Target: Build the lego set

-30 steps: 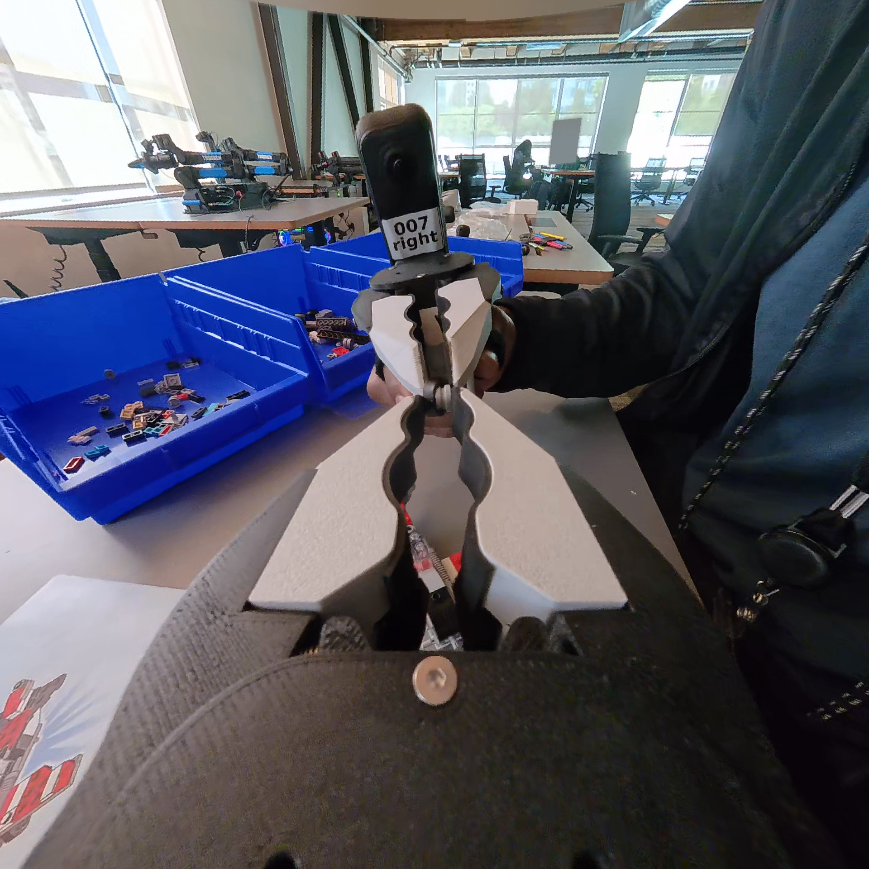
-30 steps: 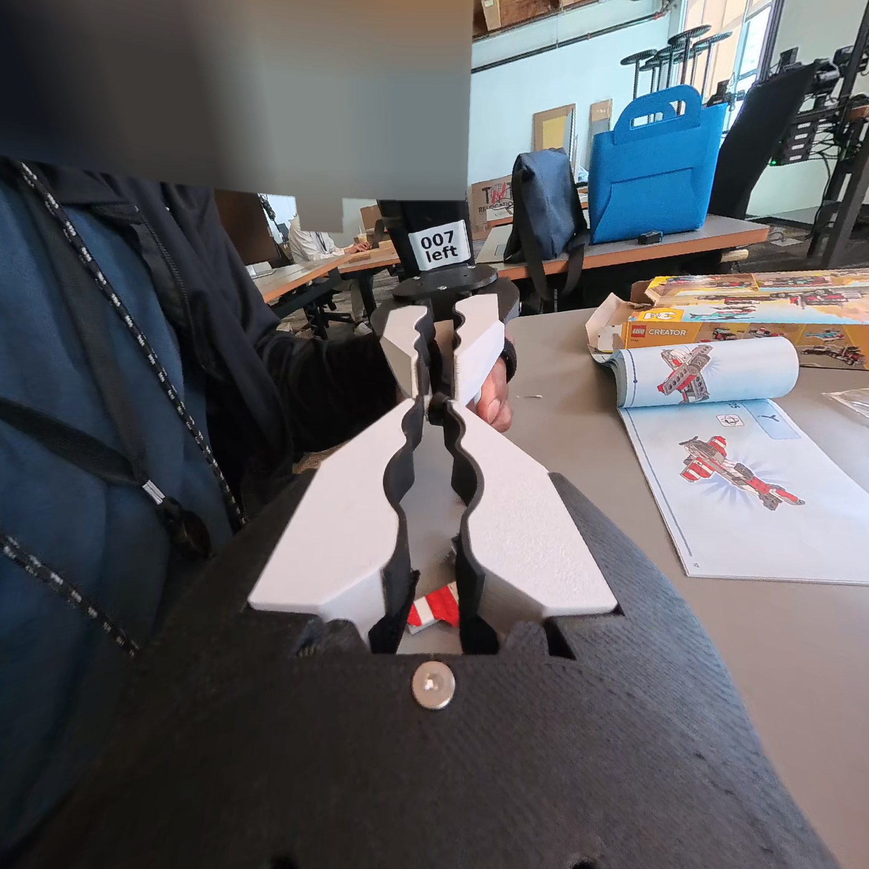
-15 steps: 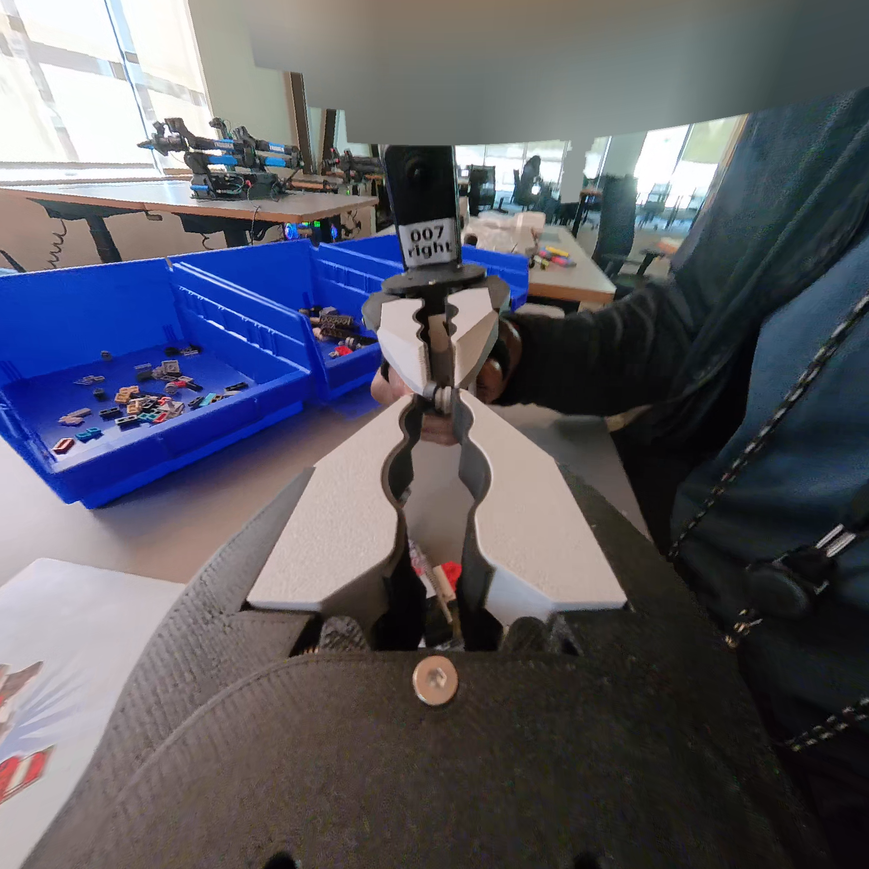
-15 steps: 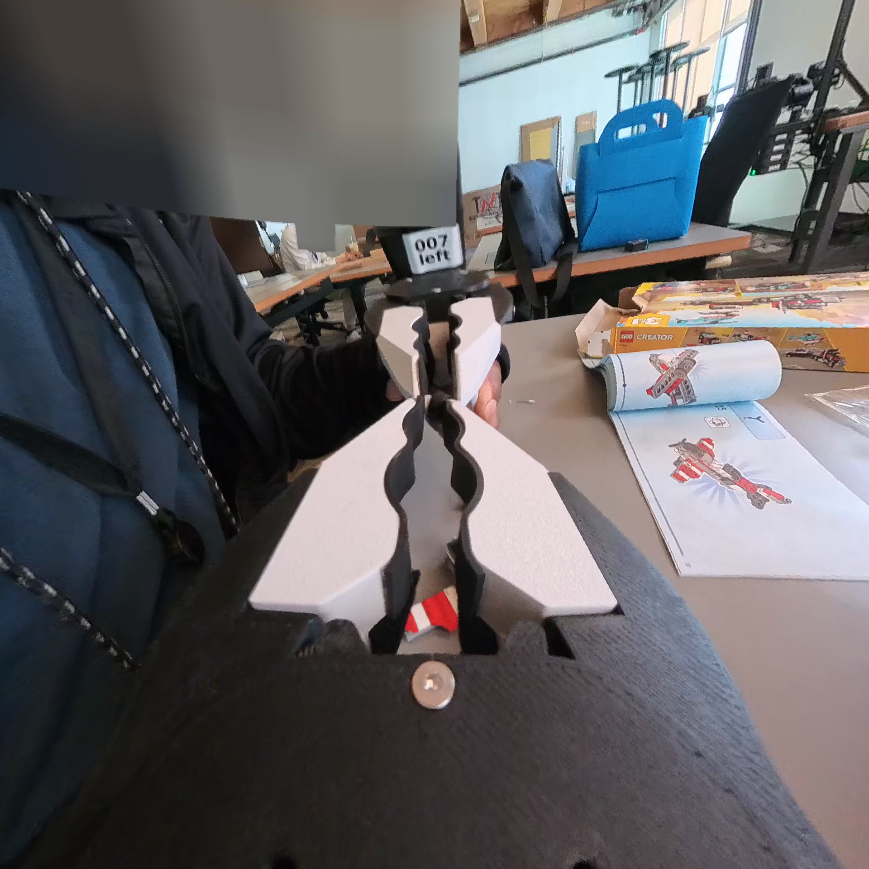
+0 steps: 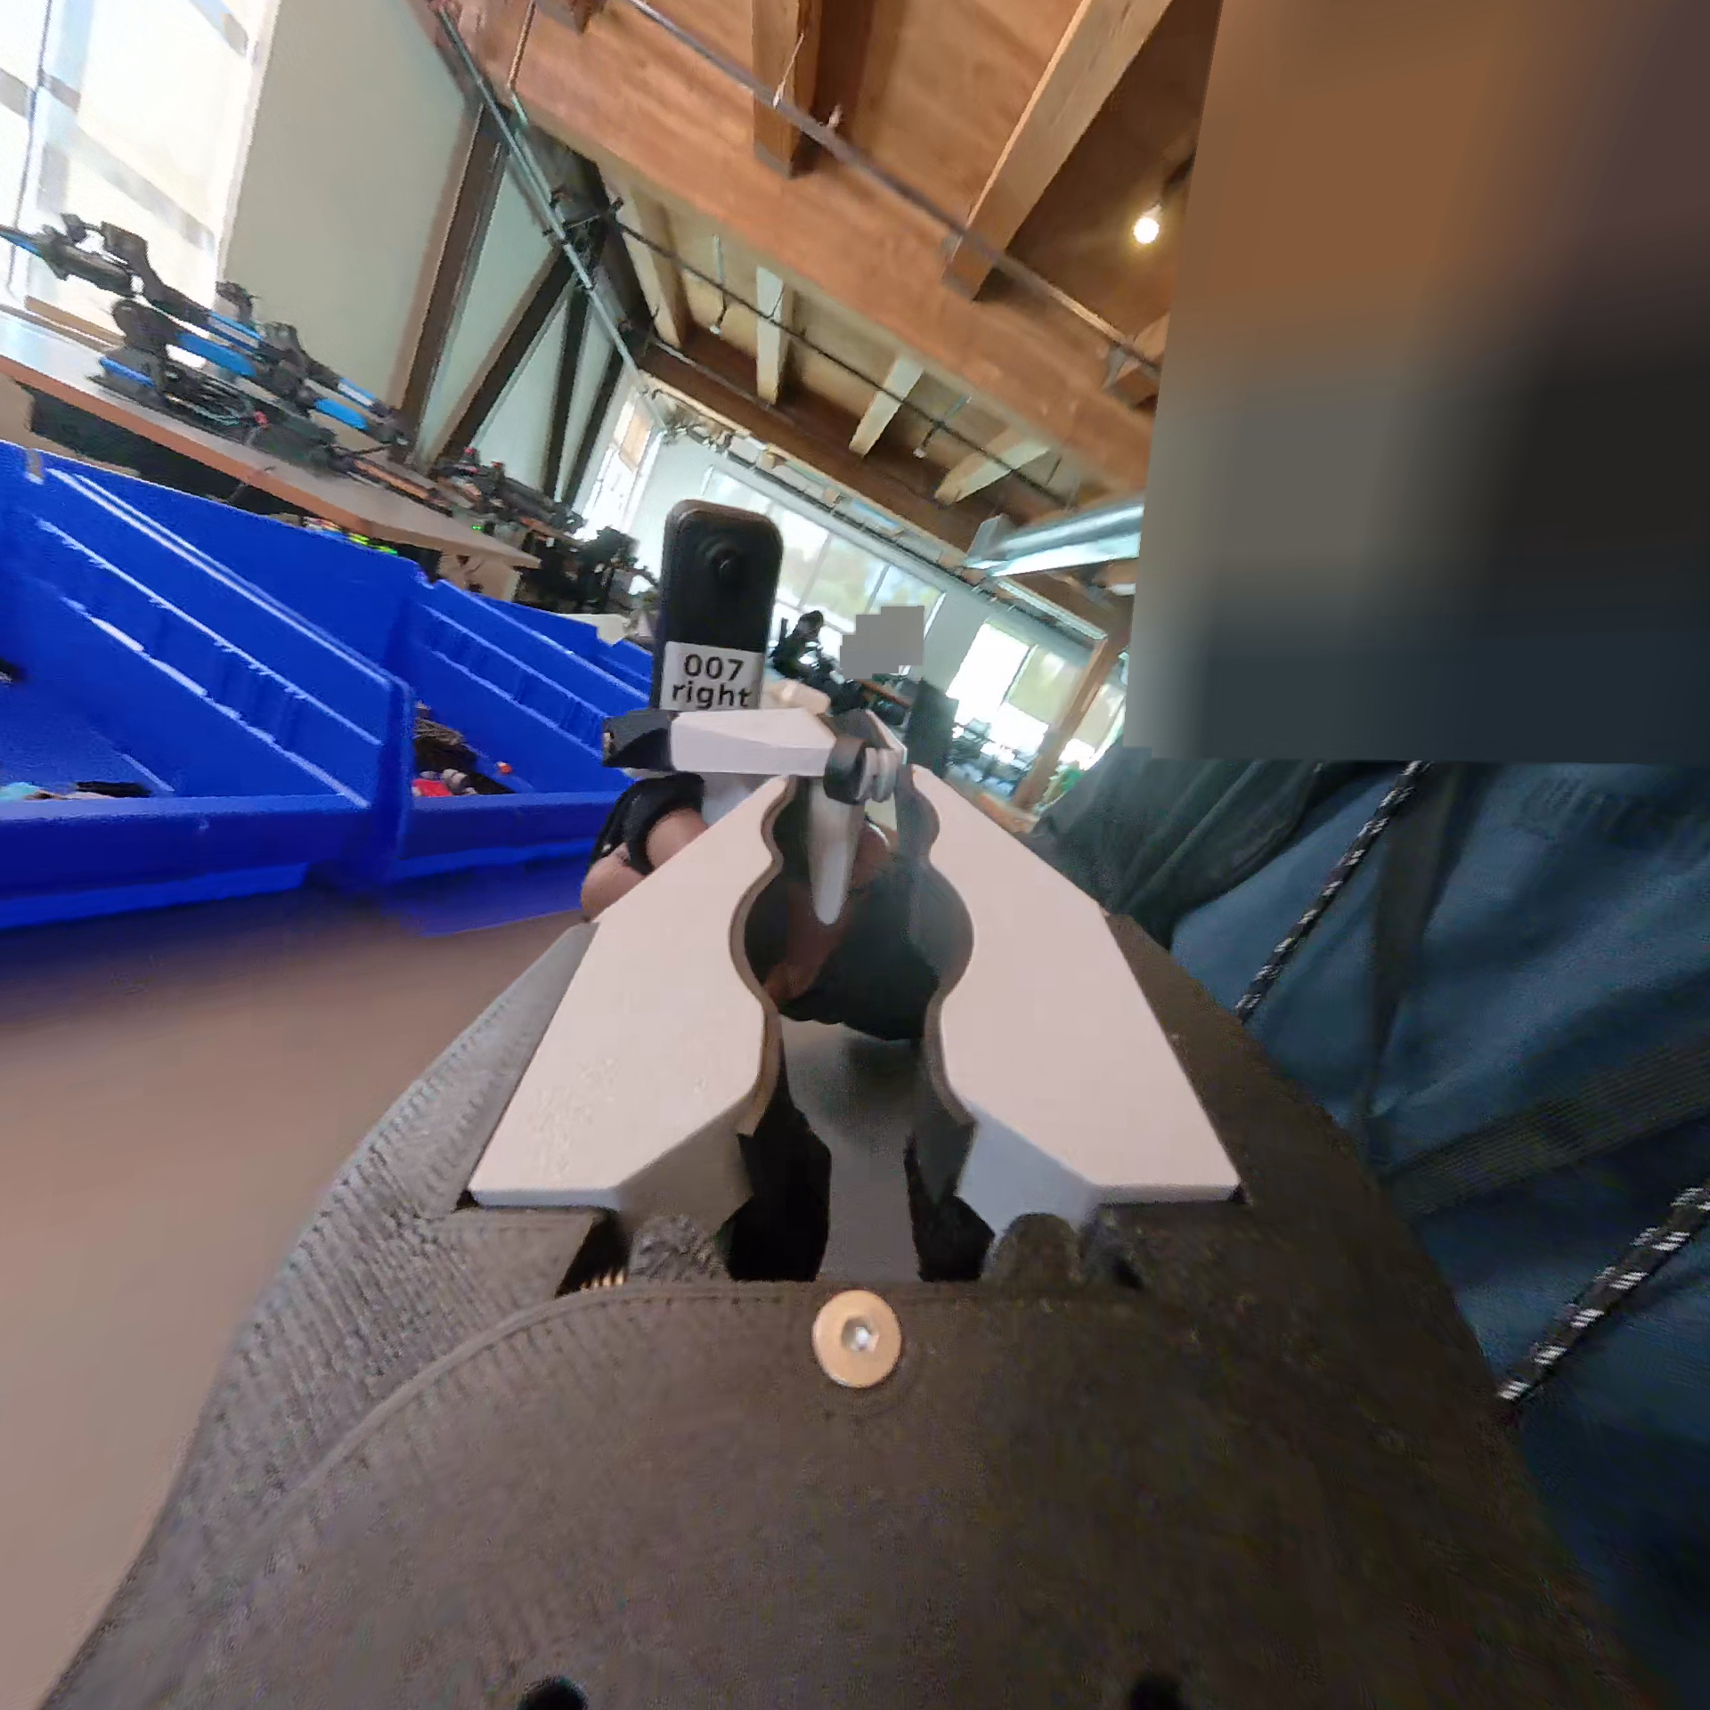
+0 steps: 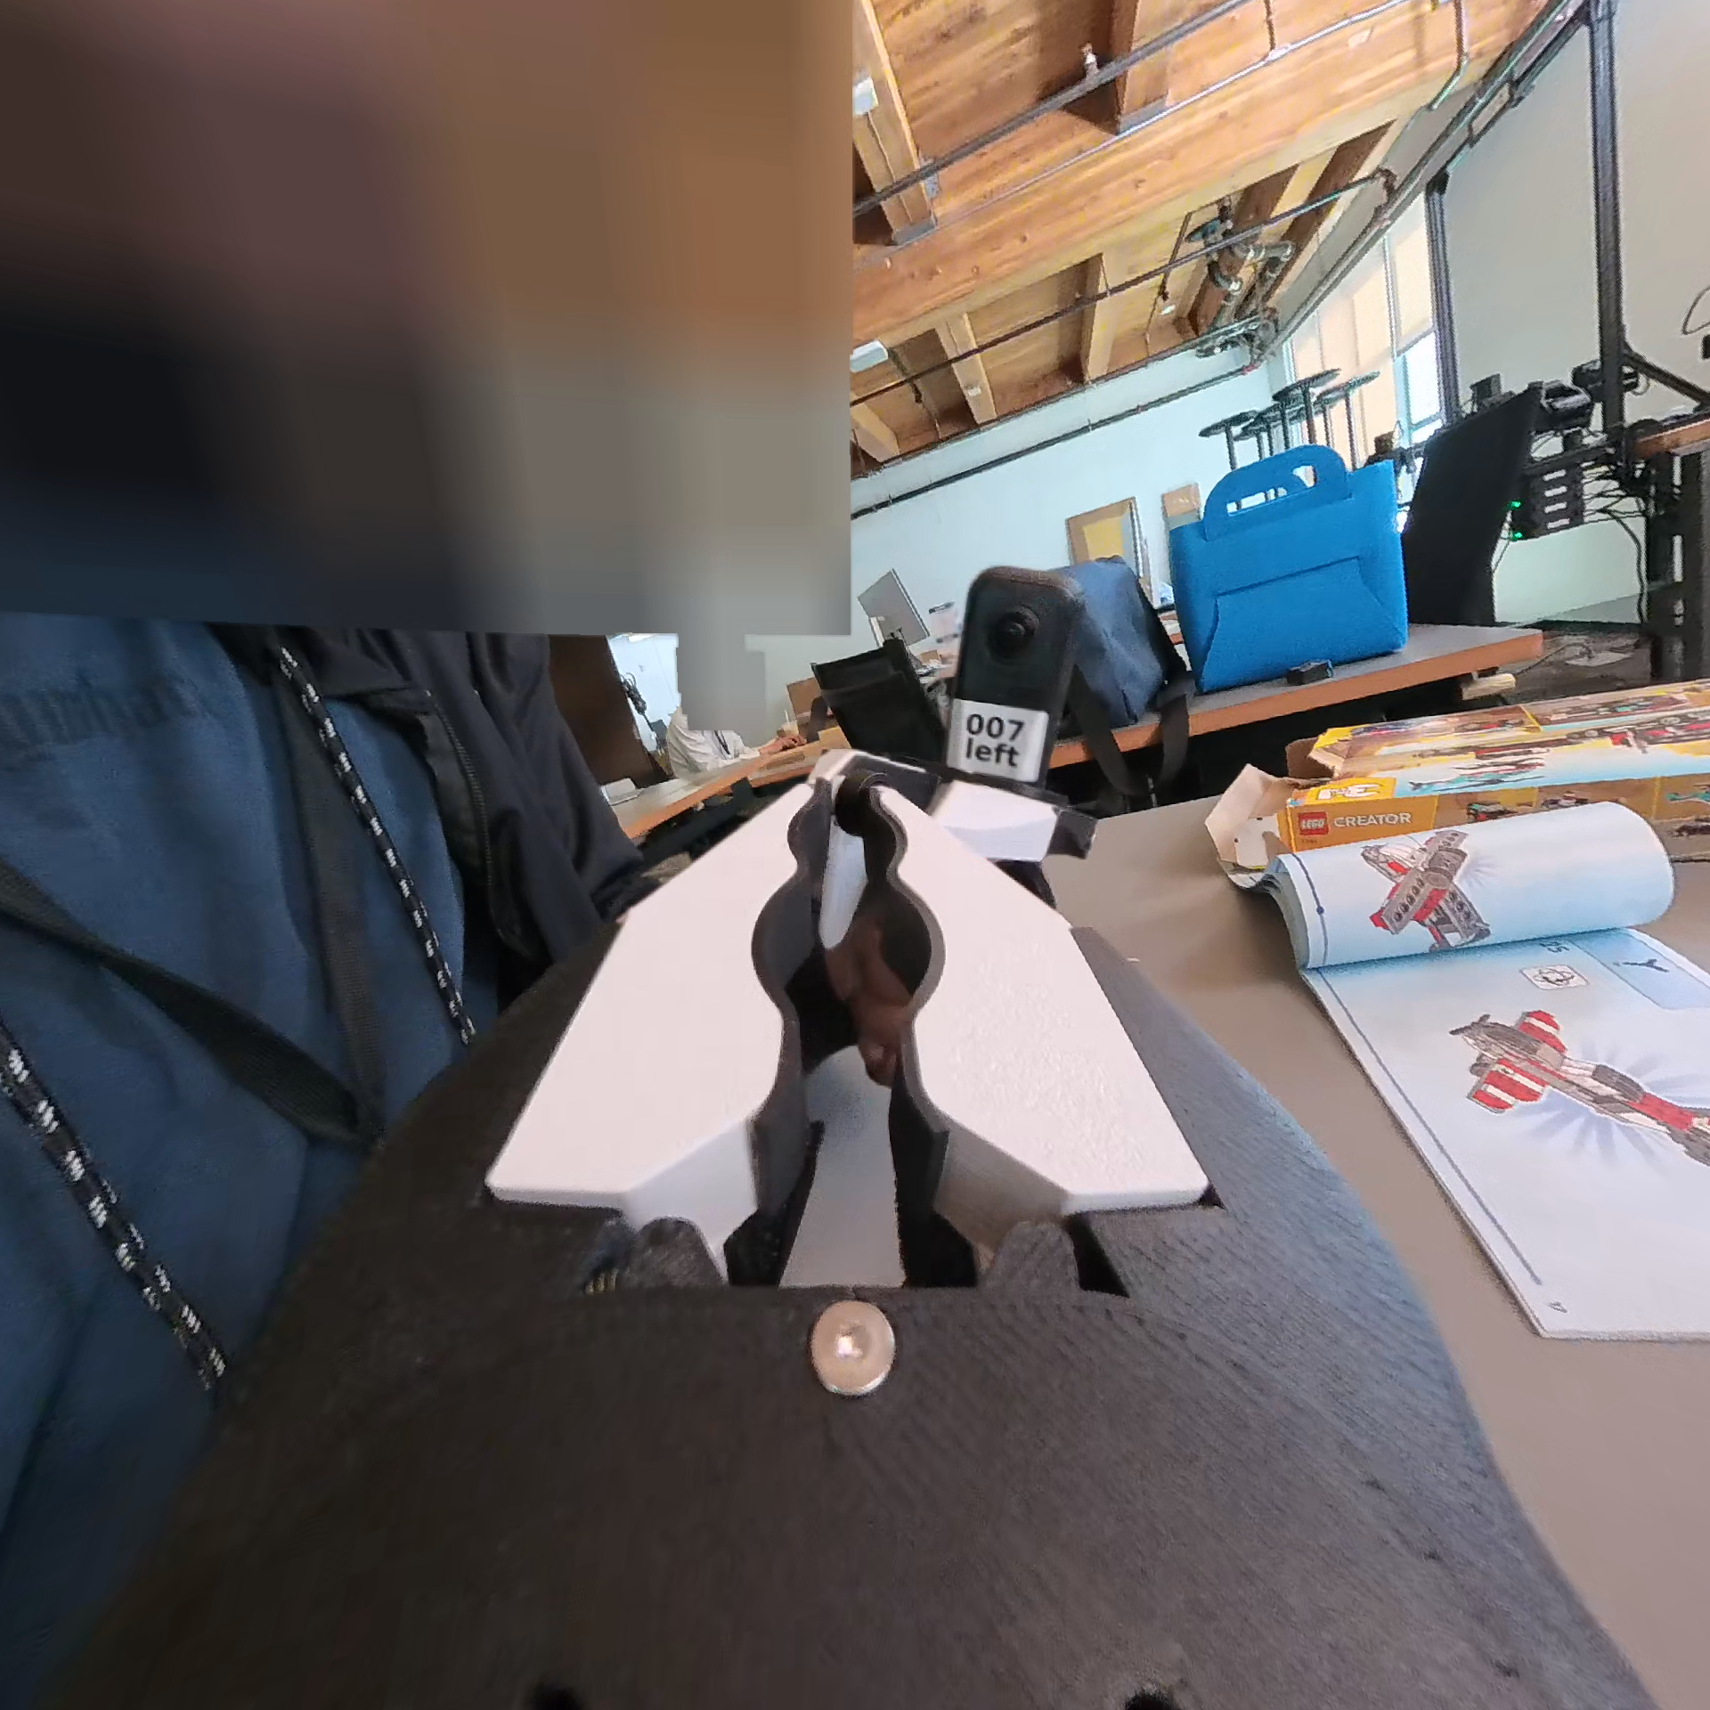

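Observation:
My left gripper (image 5: 851, 786) and right gripper (image 6: 847, 791) meet tip to tip in the air above the grey table (image 5: 185, 1110), in front of the person's chest. Each is shut on a small black and grey lego part (image 5: 858, 766), which also shows in the right wrist view (image 6: 847, 805). Both point upward. In the left wrist view the right gripper's white fingers (image 5: 740, 740) lie rolled on their side. In the right wrist view the left gripper's fingers (image 6: 995, 819) are likewise rolled. The part is mostly hidden by the tips.
Blue bins (image 5: 278, 740) with loose lego pieces stand on the left of the table. An open instruction booklet (image 6: 1480, 1018) and a yellow lego box (image 6: 1480, 786) lie on the right. The person's dark blue jacket (image 5: 1434, 972) is close by. The tips of both grippers are at nearly the same place.
Both grippers have tipped upward, so the ceiling now shows. They have rolled about a quarter turn against each other. The red and white model seen below the fingers is out of view.

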